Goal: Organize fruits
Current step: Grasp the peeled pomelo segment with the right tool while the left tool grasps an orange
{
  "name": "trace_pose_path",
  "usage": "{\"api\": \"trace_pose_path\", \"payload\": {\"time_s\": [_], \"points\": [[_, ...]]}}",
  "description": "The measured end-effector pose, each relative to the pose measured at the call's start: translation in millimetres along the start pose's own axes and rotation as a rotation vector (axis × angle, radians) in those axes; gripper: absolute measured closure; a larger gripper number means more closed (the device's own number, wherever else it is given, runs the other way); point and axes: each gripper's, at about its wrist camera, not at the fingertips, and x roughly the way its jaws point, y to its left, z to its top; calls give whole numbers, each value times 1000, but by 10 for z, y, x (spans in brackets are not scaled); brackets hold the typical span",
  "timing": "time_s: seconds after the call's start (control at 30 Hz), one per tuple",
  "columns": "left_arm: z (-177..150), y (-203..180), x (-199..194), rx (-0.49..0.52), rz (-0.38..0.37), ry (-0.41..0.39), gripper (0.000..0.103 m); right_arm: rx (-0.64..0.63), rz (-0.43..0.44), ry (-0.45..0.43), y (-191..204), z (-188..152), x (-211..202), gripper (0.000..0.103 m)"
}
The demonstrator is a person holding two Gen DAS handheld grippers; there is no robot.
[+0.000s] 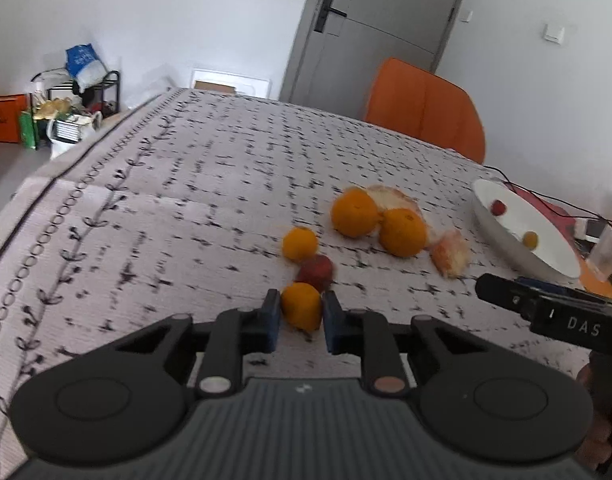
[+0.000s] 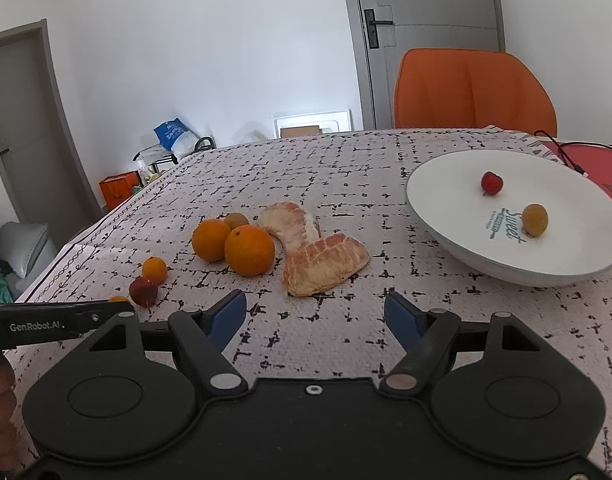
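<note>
My left gripper [image 1: 301,312] is shut on a small orange fruit [image 1: 301,310], low over the tablecloth. Just beyond it lie a small red fruit [image 1: 316,271] and another small orange fruit [image 1: 299,243]. Two large oranges [image 2: 249,250] and two peeled pomelo pieces [image 2: 326,264] lie mid-table. A white plate [image 2: 458,220] at the right holds a small red fruit [image 2: 491,183] and a small yellow fruit [image 2: 534,220]. My right gripper [image 2: 316,320] is open and empty, in front of the pomelo pieces.
The table is covered by a patterned pink cloth [image 1: 165,200]. An orange chair [image 2: 474,92] stands behind the table. A black cable [image 2: 566,152] and red item lie behind the plate. A glass [image 1: 608,254] stands at the far right.
</note>
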Motion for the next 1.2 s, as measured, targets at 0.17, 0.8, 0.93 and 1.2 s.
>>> {"api": "trace_pose_path", "payload": {"time_s": [0.17,0.8,0.93,1.2], "points": [[29,118,-25,-26,26,-14,83,-4,5,15,32,42,123,31],[120,275,28,-50,46,-40,82,11,-3,62,33,201,500,43],[148,309,34,-59,58,-49,82,-1,-16,62,28,227,540,43],[196,311,28,-64,68,-59,82,-46,-76,57,23,223,533,66]]}}
